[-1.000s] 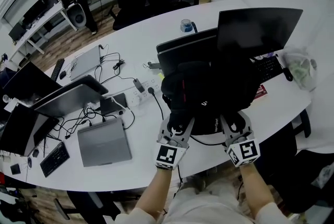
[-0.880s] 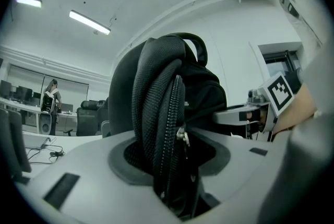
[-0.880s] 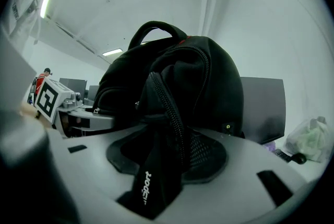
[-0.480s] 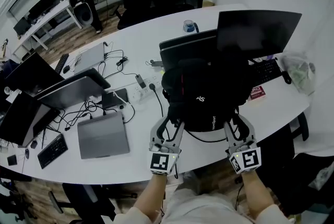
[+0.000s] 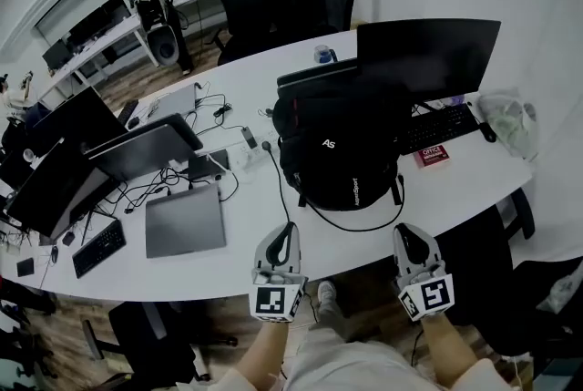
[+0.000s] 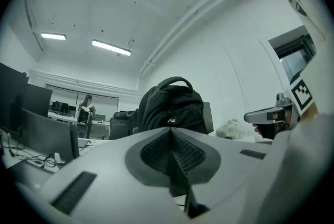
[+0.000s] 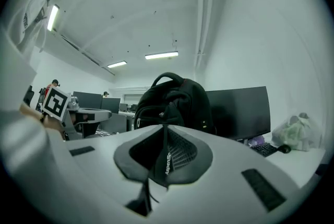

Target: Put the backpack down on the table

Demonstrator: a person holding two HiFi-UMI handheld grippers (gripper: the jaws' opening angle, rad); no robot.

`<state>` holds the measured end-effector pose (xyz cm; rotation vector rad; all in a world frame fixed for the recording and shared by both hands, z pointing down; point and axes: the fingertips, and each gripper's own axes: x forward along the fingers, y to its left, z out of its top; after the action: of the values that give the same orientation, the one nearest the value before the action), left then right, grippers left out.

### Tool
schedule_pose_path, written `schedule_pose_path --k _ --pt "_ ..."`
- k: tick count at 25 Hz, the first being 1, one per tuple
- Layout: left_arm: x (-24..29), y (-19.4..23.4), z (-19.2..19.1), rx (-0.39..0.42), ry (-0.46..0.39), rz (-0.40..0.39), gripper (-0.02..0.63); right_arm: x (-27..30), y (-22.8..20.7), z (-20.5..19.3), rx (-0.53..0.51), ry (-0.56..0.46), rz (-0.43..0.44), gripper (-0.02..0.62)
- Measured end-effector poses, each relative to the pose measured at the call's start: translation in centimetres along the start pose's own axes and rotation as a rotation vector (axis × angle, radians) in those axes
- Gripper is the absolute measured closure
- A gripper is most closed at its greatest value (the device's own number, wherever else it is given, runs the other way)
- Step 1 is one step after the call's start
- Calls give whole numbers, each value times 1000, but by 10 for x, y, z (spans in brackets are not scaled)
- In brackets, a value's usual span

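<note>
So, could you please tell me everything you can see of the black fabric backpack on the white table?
The black fabric backpack stands upright on the long white table, near its front edge, just before a dark flat monitor; whether it leans on that is unclear. It looks full and rounded, with a looped carry handle on top, a small white logo high on its front and white lettering lower down. A thin black cord loops from its base over the tabletop.
</note>
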<state>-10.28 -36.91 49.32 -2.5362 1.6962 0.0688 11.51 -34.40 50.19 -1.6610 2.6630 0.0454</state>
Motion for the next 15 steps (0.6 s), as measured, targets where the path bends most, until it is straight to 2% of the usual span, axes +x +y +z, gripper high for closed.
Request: schedule_pose_path --k 4,10,15 --pt "-48 -24 11 -56 5 36 598 -53 11 9 -8 -7 3 568" --pt "-118 -67 32 -69 0 16 598 -127 39 27 18 -42 39 568" --pt "-166 -99 37 -78 30 -19 598 -175 55 40 21 -61 47 568"
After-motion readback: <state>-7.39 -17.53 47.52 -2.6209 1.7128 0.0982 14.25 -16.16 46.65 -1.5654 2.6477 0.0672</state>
